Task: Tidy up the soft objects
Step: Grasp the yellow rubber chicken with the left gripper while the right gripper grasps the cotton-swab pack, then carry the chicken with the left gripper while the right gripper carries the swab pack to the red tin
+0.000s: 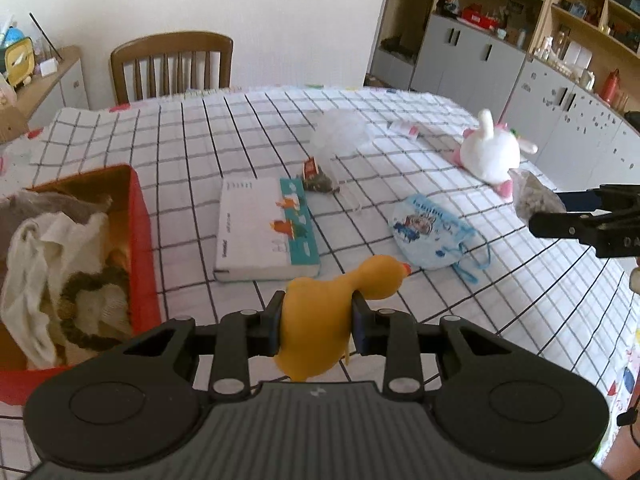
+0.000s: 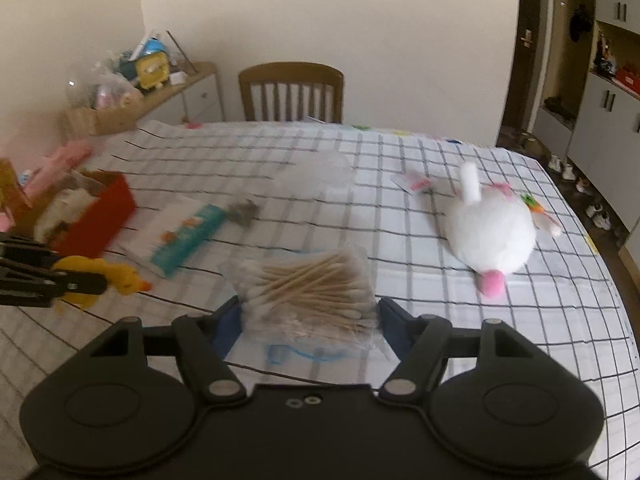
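Left gripper, jaws narrowed, pinches the duck by its body, clear of the table and beside the red box, presumably its destination. Right gripper, jaws wide, clamps the swab bag across its width. The plush and mask lie unsorted on the cloth.

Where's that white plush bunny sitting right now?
The white plush bunny lies on the checked tablecloth toward the table's right side in the right wrist view, beyond the bag of cotton swabs, with a small pink-and-white packet just behind it.
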{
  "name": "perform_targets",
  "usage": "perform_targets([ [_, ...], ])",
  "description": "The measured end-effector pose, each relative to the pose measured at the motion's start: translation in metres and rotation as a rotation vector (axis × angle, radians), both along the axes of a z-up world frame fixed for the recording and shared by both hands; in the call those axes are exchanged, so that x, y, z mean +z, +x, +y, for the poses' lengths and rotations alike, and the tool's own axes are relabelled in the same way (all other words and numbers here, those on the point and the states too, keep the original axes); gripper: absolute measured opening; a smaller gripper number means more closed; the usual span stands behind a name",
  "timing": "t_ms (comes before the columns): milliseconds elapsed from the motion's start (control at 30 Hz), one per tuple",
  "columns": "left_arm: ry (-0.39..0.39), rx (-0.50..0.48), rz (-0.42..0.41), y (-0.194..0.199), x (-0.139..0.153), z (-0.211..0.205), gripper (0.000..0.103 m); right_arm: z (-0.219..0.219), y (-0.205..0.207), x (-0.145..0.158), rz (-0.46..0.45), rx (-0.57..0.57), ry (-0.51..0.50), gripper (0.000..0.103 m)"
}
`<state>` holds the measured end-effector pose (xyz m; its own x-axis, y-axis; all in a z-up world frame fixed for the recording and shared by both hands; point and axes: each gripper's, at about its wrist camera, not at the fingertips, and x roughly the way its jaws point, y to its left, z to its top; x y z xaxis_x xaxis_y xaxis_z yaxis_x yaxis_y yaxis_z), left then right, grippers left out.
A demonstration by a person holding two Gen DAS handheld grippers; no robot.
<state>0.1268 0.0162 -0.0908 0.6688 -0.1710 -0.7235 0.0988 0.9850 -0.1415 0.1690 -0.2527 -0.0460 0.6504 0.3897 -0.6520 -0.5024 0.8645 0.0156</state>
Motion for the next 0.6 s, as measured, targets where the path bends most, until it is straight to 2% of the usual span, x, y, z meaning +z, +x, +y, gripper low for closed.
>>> perform_targets([
  [333,-0.021,0.034,-0.057,-0.016,0.04,0.029,0.032,0.054,-0.03,0.045,-0.054,0.094,0.025,0.071],
  [600,-0.027,0.079,-0.098,-0.03,0.058,0.063,0.032,0.1,-0.045,0.065,-0.076,0.169,0.04,0.071],
])
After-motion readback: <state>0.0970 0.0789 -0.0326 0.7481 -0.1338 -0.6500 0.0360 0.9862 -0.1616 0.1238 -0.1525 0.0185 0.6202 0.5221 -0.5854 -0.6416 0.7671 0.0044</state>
